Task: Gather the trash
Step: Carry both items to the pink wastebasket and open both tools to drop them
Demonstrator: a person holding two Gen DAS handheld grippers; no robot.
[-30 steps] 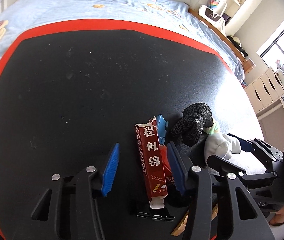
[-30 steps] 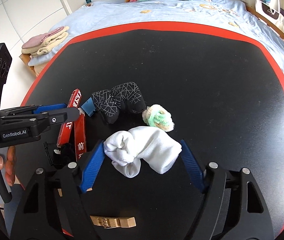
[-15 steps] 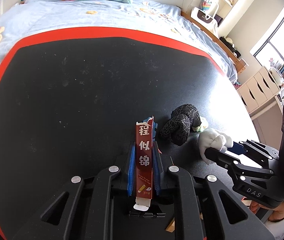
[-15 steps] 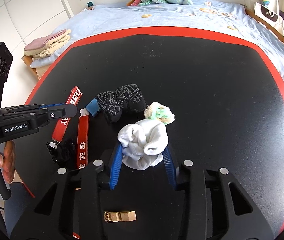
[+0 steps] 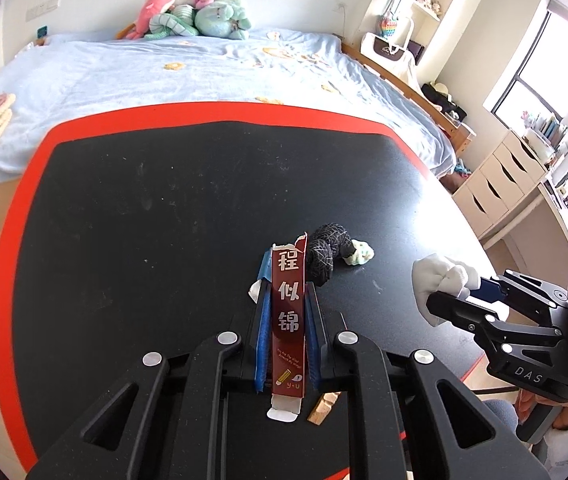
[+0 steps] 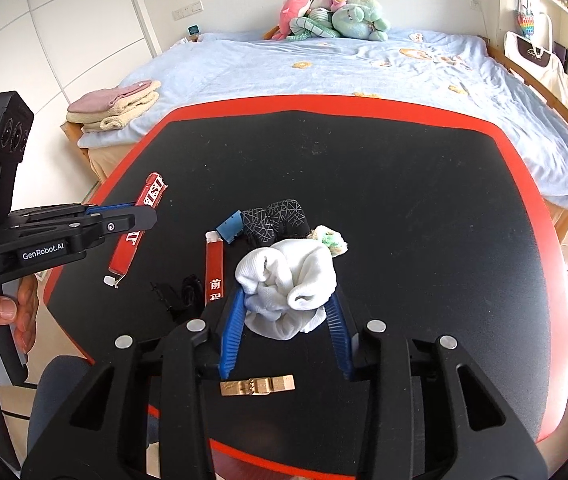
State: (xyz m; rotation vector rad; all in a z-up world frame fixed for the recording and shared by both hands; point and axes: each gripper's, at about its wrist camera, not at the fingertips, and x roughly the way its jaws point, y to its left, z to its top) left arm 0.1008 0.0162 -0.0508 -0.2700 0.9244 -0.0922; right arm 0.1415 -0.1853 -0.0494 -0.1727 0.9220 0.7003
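your left gripper (image 5: 287,320) was clamped on the red carton (image 5: 288,312), right gripper (image 6: 284,320) squeezing the white cloth wad (image 6: 288,284), both clear of the black mat (image 5: 144,208). you needed steady grips, carton level, no swinging en route to the bin.

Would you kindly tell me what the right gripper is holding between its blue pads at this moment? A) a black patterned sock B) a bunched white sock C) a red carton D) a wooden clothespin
B: in the right wrist view, the right gripper is shut on the bunched white sock, with a blue pad pressing each side.
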